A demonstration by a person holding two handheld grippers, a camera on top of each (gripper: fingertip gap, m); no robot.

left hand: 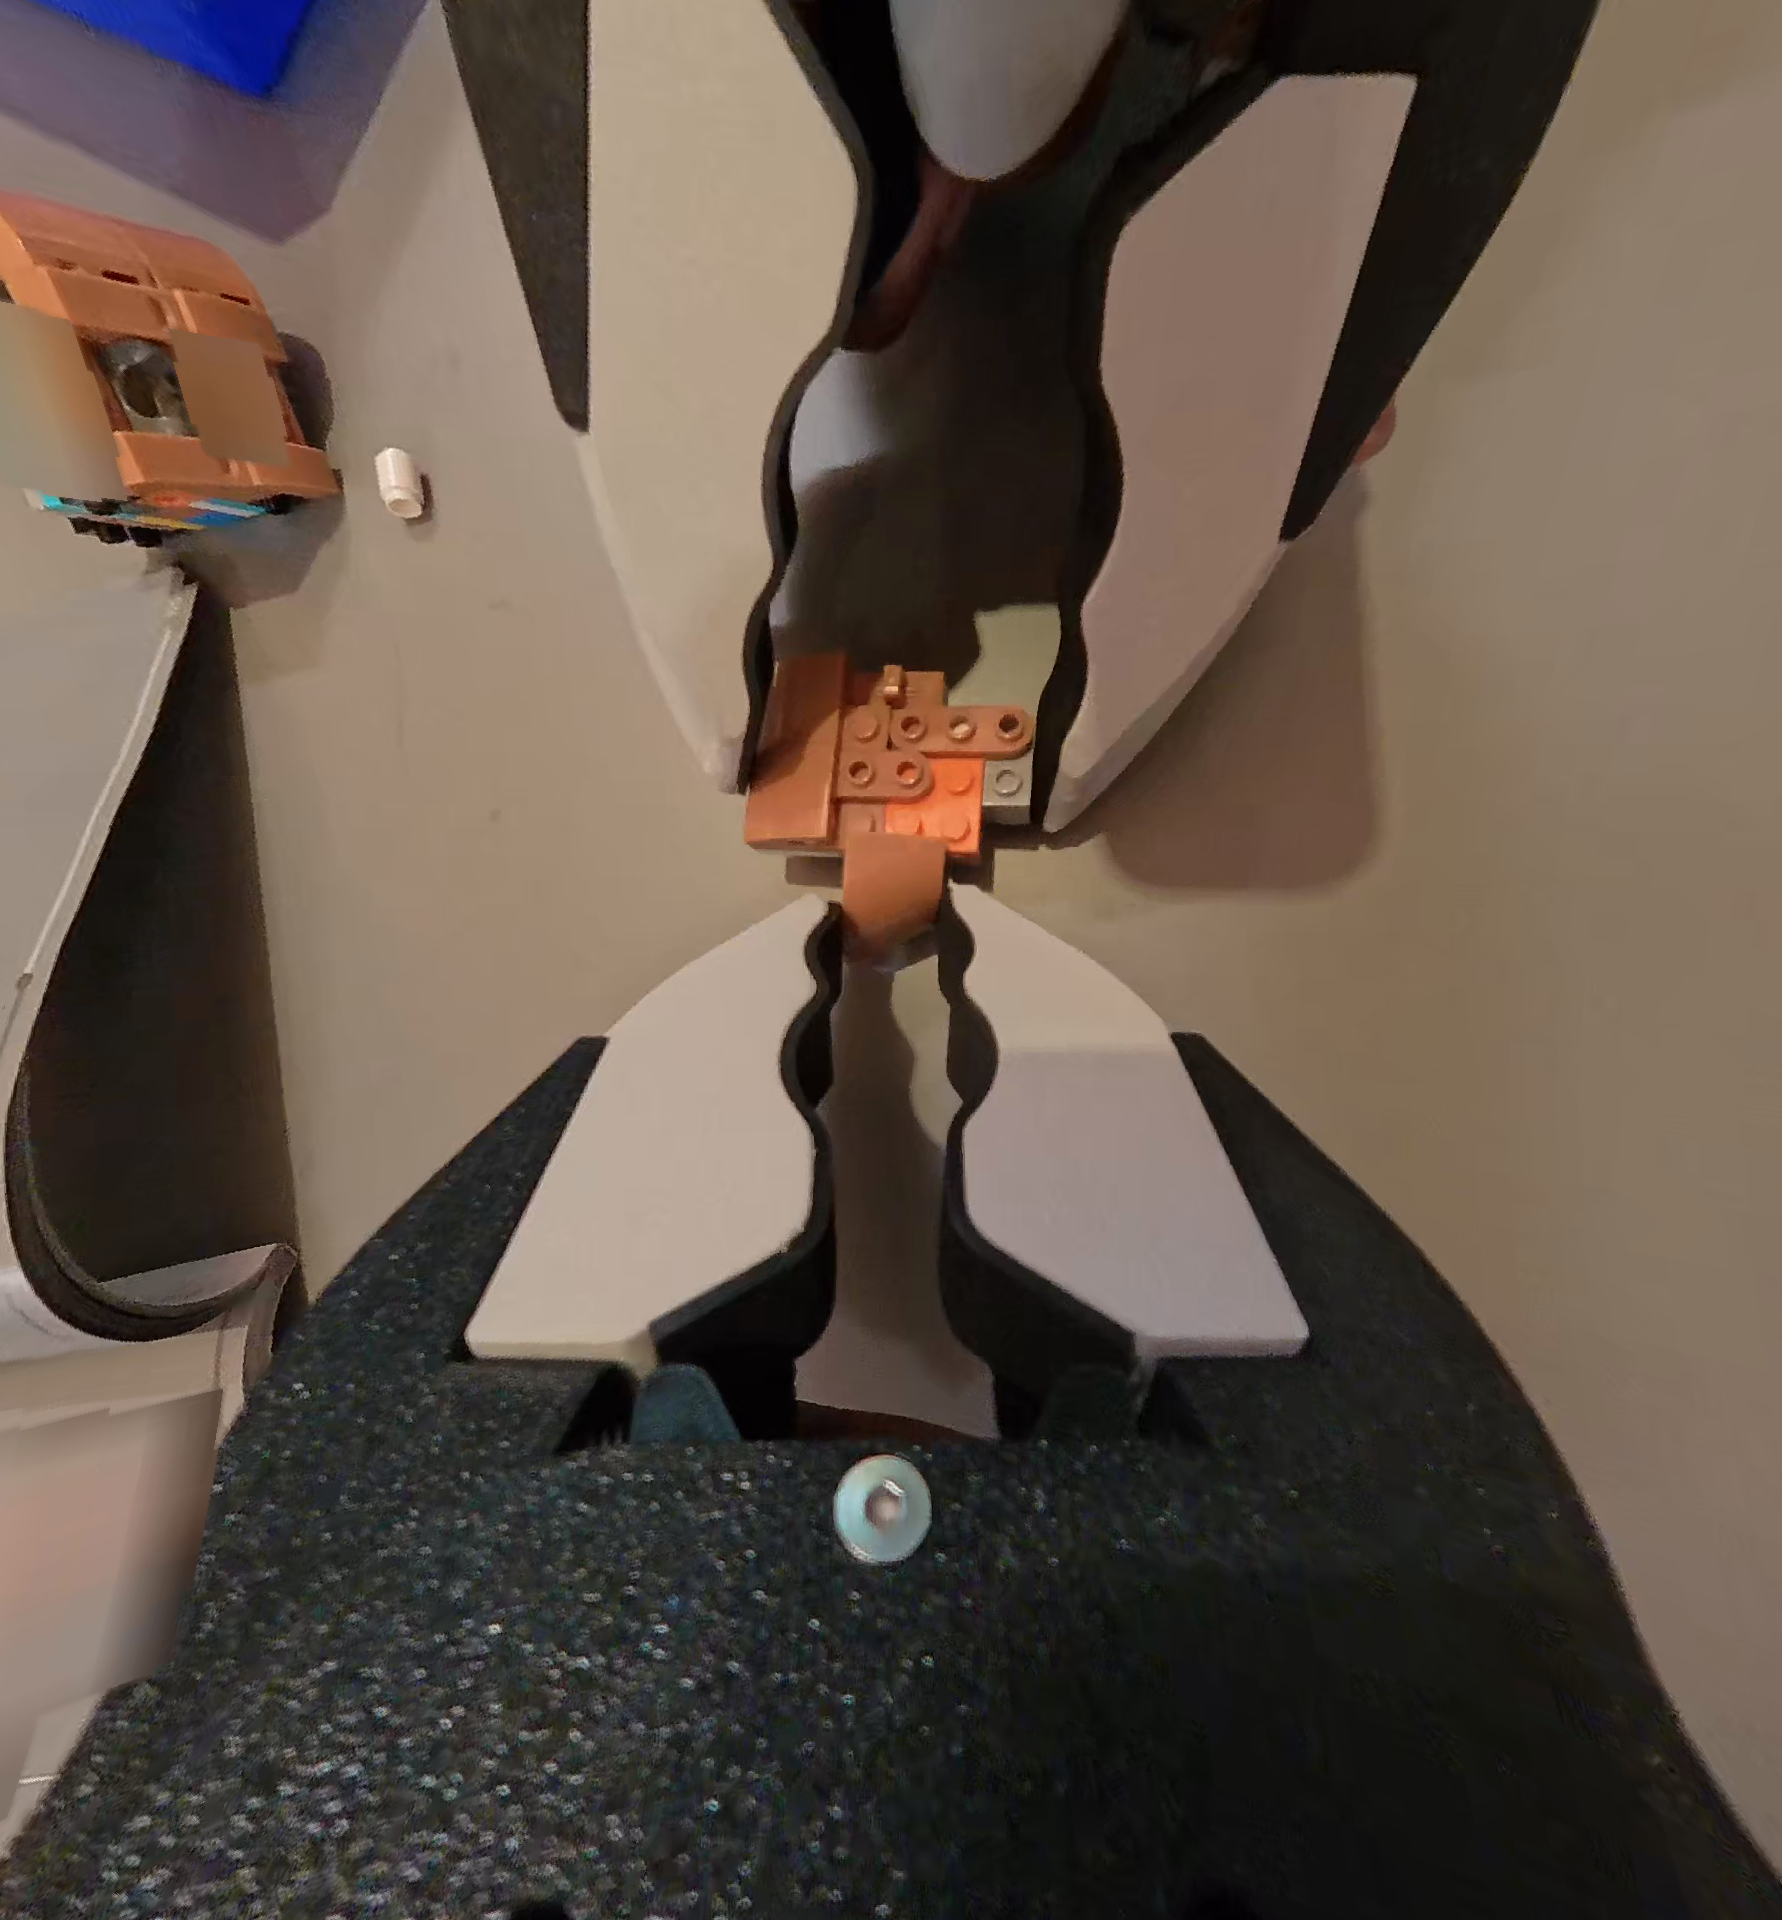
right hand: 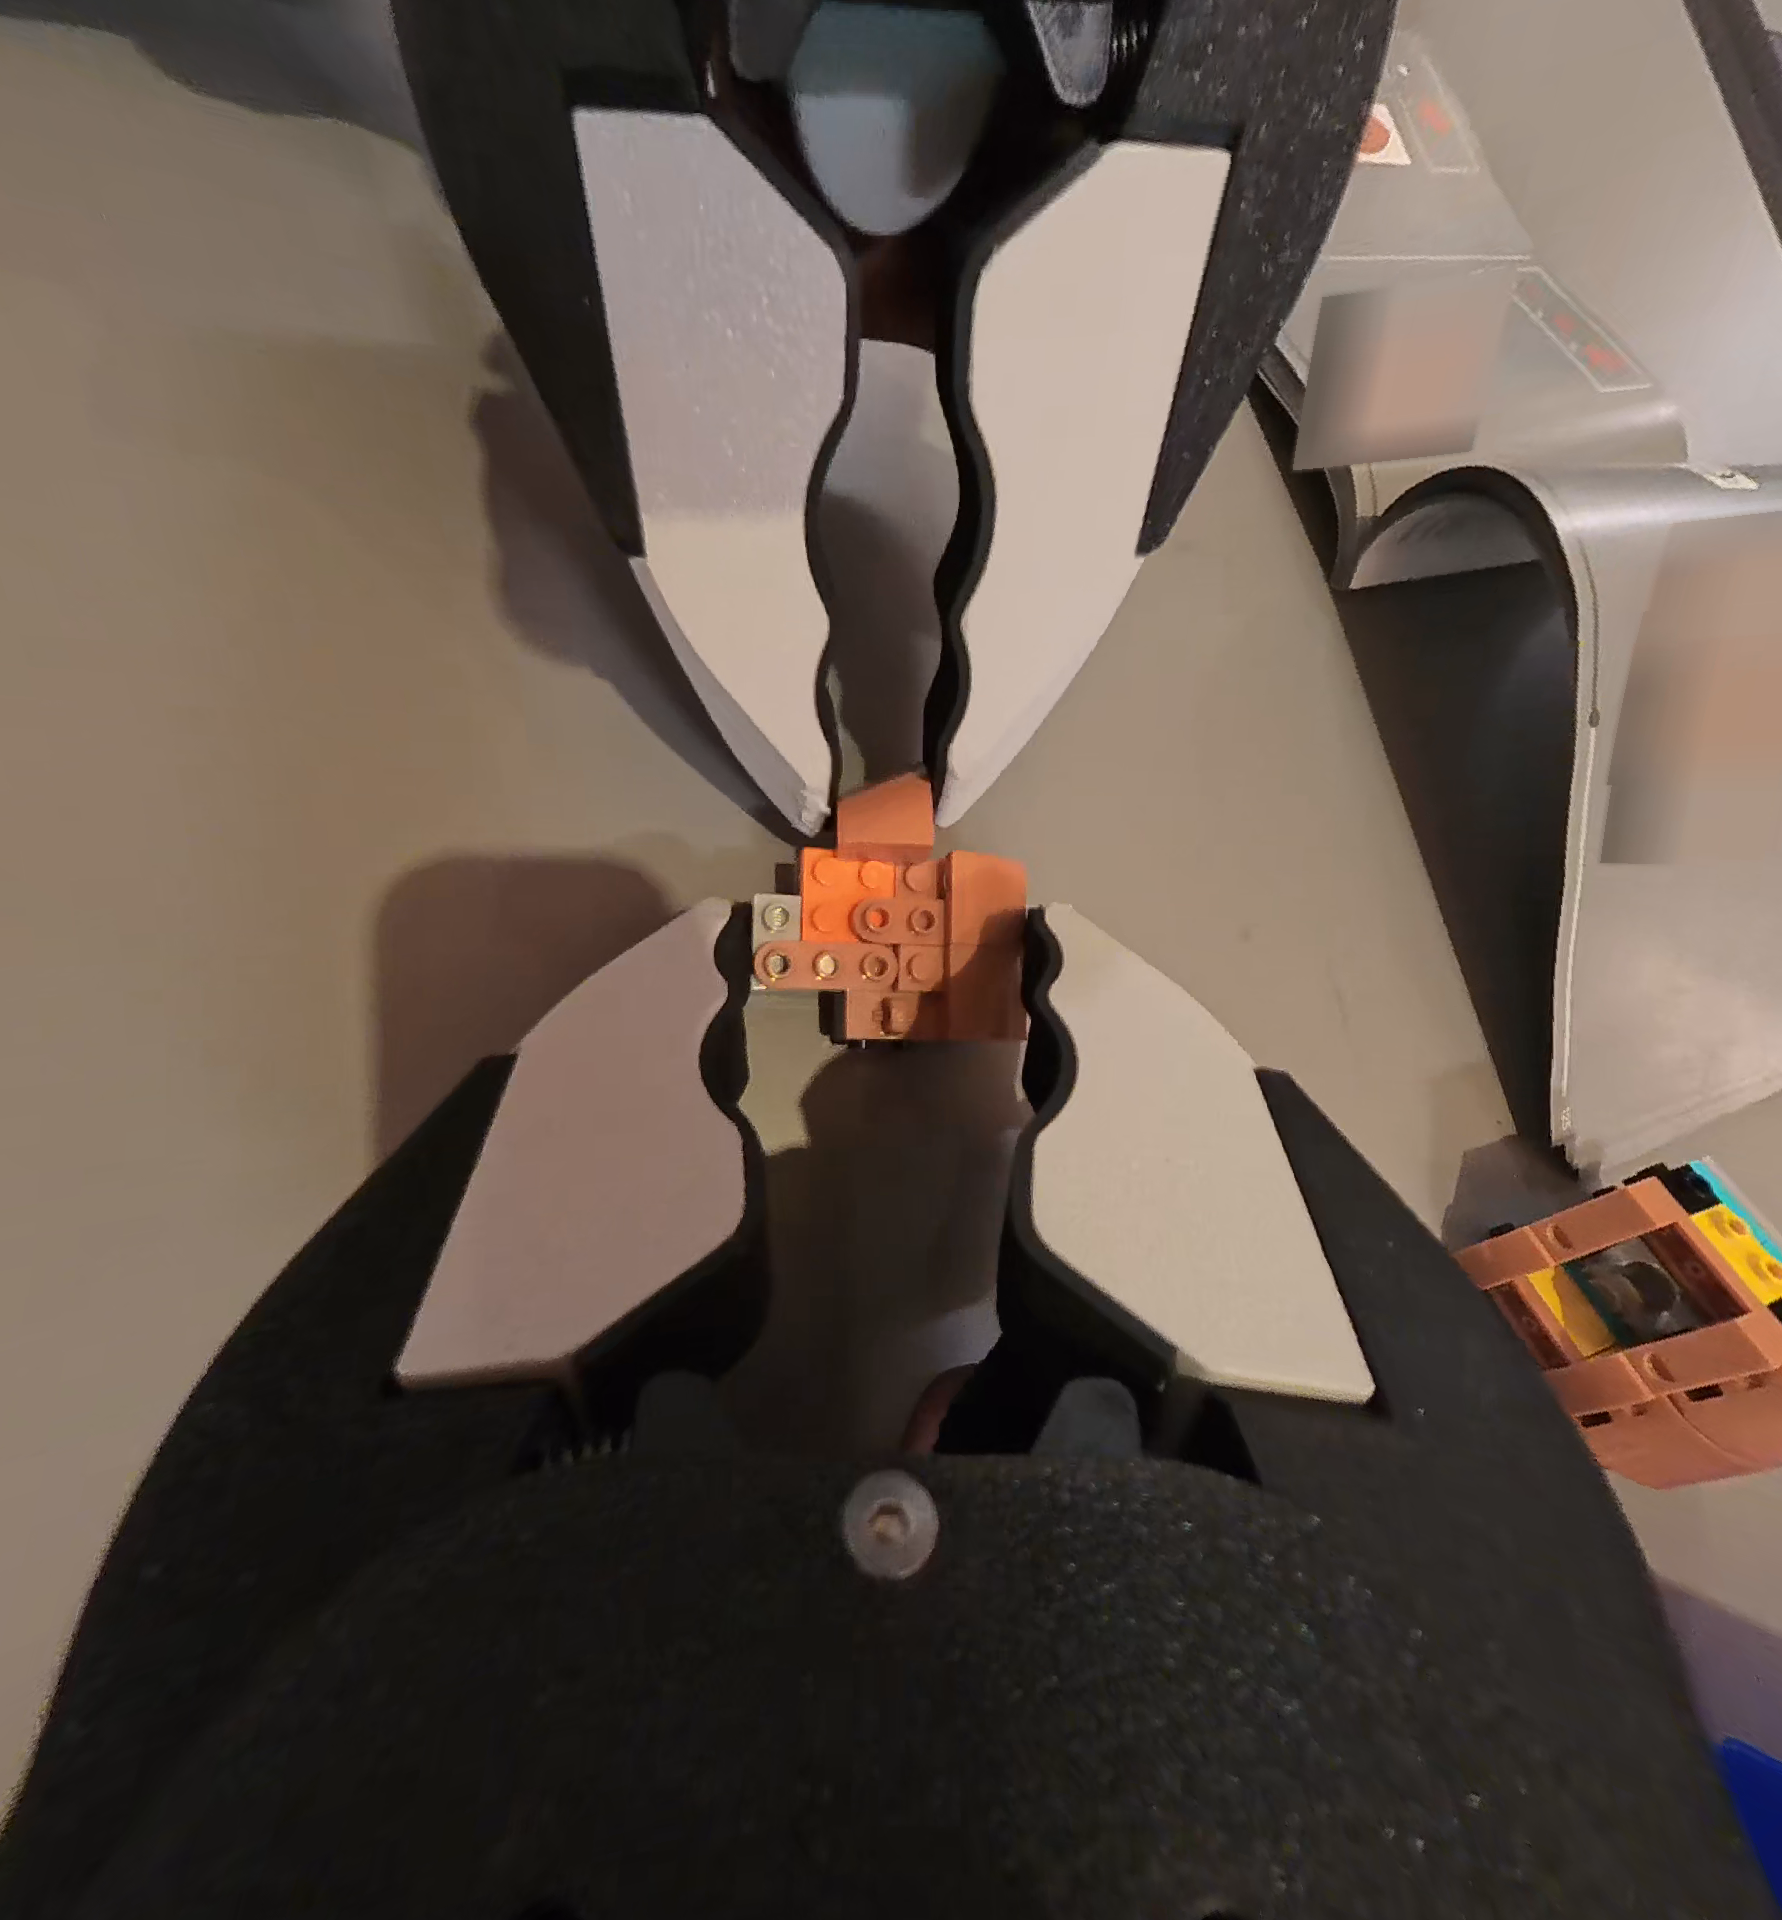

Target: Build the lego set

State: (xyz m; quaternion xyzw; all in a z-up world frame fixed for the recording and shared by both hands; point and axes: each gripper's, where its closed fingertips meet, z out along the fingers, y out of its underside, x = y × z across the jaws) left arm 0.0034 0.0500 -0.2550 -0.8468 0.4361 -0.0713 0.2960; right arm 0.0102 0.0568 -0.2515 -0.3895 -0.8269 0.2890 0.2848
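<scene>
A small lego assembly [left hand: 892, 764] of brown, orange and grey plates is held above the beige table between the two grippers, which face each other. My right gripper [right hand: 882, 925] is shut on the assembly's two sides; it enters the left wrist view from the top [left hand: 897, 795]. My left gripper [left hand: 889, 920] is shut on a brown curved piece [left hand: 887, 873] that sits at the assembly's edge. In the right wrist view the assembly [right hand: 866, 935] shows studs up, with the left gripper [right hand: 879, 816] pinching the curved piece [right hand: 882, 831] from the far side.
A larger brown lego build [left hand: 160, 343] lies on the table, also in the right wrist view [right hand: 1645, 1330]. A small white round piece [left hand: 401, 481] lies next to it. An open instruction booklet [right hand: 1593, 727] lies beside them. A blue object [left hand: 243, 42] is at the edge. My left and right fingertips are right by each other.
</scene>
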